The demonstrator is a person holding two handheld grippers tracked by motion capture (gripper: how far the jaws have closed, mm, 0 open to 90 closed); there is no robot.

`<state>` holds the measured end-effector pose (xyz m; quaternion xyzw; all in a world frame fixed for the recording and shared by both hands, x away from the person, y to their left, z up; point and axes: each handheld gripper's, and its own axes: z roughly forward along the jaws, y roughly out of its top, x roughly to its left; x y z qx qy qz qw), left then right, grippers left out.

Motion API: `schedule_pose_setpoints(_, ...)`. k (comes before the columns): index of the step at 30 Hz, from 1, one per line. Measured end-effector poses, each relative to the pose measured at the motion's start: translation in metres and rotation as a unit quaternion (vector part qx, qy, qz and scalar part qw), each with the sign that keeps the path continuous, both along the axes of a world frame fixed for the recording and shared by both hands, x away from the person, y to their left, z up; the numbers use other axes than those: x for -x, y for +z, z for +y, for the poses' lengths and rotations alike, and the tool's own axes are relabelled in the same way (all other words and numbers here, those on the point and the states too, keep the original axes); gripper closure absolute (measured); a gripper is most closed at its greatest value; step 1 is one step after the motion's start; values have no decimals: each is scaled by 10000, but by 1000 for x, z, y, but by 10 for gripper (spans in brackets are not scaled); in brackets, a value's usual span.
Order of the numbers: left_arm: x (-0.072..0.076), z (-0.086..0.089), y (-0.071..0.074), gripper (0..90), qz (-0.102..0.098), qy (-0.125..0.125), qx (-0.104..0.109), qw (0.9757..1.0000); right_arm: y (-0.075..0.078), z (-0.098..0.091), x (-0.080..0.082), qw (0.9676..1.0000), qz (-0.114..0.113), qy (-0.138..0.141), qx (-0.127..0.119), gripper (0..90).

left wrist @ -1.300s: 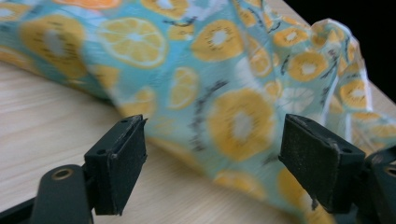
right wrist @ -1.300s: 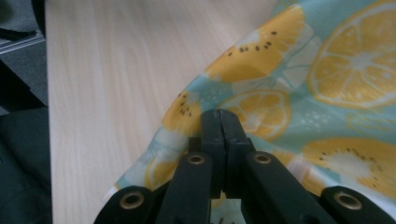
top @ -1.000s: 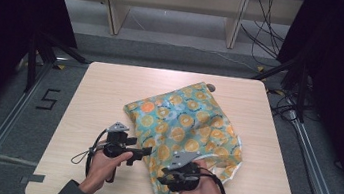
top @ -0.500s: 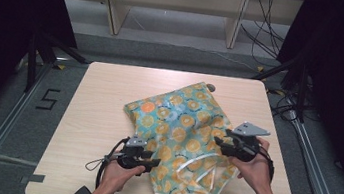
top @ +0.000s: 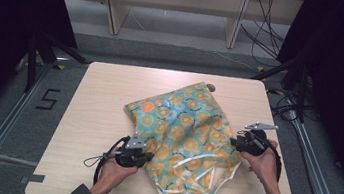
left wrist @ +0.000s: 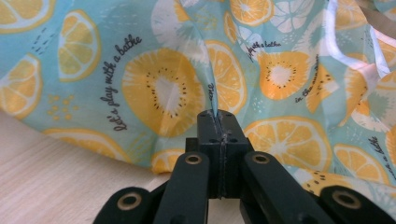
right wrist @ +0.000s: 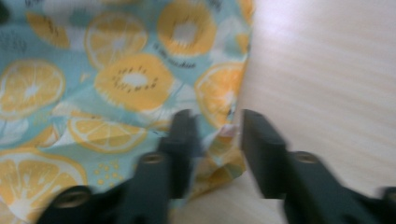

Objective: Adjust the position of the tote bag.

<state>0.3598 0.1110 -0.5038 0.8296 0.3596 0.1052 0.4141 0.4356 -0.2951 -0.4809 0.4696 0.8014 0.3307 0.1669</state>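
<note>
A turquoise bag (top: 186, 129) printed with orange slices lies crumpled on the wooden table (top: 99, 97). My left gripper (top: 148, 158) is at the bag's near-left edge. In the left gripper view its jaws (left wrist: 219, 119) have just closed and are shut on a raised fold of the bag (left wrist: 154, 88). My right gripper (top: 234, 143) is at the bag's right edge. In the blurred right gripper view its jaws (right wrist: 215, 126) have just been closing. They stand apart with the bag's crumpled edge (right wrist: 126, 79) between them, pads not pressing on it.
Bare tabletop lies left of the bag and along the right edge (right wrist: 327, 70). Black metal rails (top: 5, 125) run along both sides of the table. A light shelf unit (top: 172, 6) and cables stand beyond the far edge.
My right hand has swung from the bag's near middle out to its right edge. My left gripper has edged into the bag's near-left edge and shut on a fold.
</note>
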Motion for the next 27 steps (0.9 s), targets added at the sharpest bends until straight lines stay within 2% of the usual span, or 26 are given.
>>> schedule_pose_setpoints(1,0,0,0,896,0,0,0,10000,0,0,0,10000,0,0,0,728)
schedule_pose_setpoints(2,-1,1,1,896,-27,3,13,10000,-5,-1,0,9997,218,75,-9,862)
schedule_pose_setpoints(4,-2,3,1,896,-84,-55,-54,9999,-7,-1,0,9998,175,124,-37,897)
schedule_pose_setpoints(5,-2,3,1,897,-36,16,-6,10000,-5,0,2,9996,256,107,-30,900)
schedule_pose_setpoints(7,-4,6,1,897,-70,22,-10,10000,-5,2,3,9996,219,169,-10,900)
schedule_pose_setpoints(8,-5,8,1,897,-125,17,-25,9999,-6,7,6,9998,-37,175,-86,900)
schedule_pose_setpoints(9,-6,10,1,897,-126,55,-40,9999,-6,7,6,9998,-37,175,-86,900)
schedule_pose_setpoints(10,-7,12,2,897,-103,132,-21,9999,1,10,13,9992,204,338,-68,900)
schedule_pose_setpoints(11,-9,16,2,897,-135,156,-23,9998,1,10,13,9992,204,338,-68,900)
schedule_pose_setpoints(12,-13,23,3,896,-185,206,-97,9996,1,16,18,9985,-34,537,-39,900)
schedule_pose_setpoints(13,-13,23,3,896,-185,206,-97,9996,1,16,18,9985,-34,537,-39,900)
schedule_pose_setpoints(14,-18,31,3,897,-182,329,-97,9992,4,24,28,9973,112,727,8,900)
schedule_pose_setpoints(15,-18,31,3,897,-182,329,-97,9992,4,24,28,9973,112,727,8,900)
schedule_pose_setpoints(16,-20,36,3,897,-181,394,-119,9990,1,30,31,9969,3,787,-37,900)
schedule_pose_setpoints(17,-22,40,2,897,-180,495,-100,9986,0,36,36,9961,49,883,-21,900)
schedule_pose_setpoints(18,-27,50,2,897,-160,596,-93,9980,0,45,41,9946,222,1017,-39,900)
schedule_pose_setpoints(19,-27,50,2,896,-160,596,-93,9980,0,45,41,9946,222,1017,-39,900)
schedule_pose_setpoints(20,-31,59,1,896,-179,783,-95,9967,-2,58,45,9910,123,1331,12,900)
schedule_pose_setpoints(22,-33,64,2,896,-203,879,-61,9959,1,70,52,9885,364,1466,-5,900)
schedule_pose_setpoints(23,-35,69,2,896,-192,926,-72,9955,1,70,52,9885,364,1466,-5,900)
schedule_pose_setpoints(24,-37,73,3,896,-225,998,-81,9947,-1,82,58,9853,251,1688,-46,900)
schedule_pose_setpoints(25,-38,77,4,896,-204,1022,-95,9945,-1,82,58,9853,251,1688,-46,900)
schedule_pose_setpoints(26,-39,82,5,895,-166,1082,-33,9940,0,91,63,9819,319,1864,-12,900)
schedule_pose_setpoints(27,-39,82,5,893,-166,1082,-33,9940,0,91,63,9819,319,1864,-12,900)
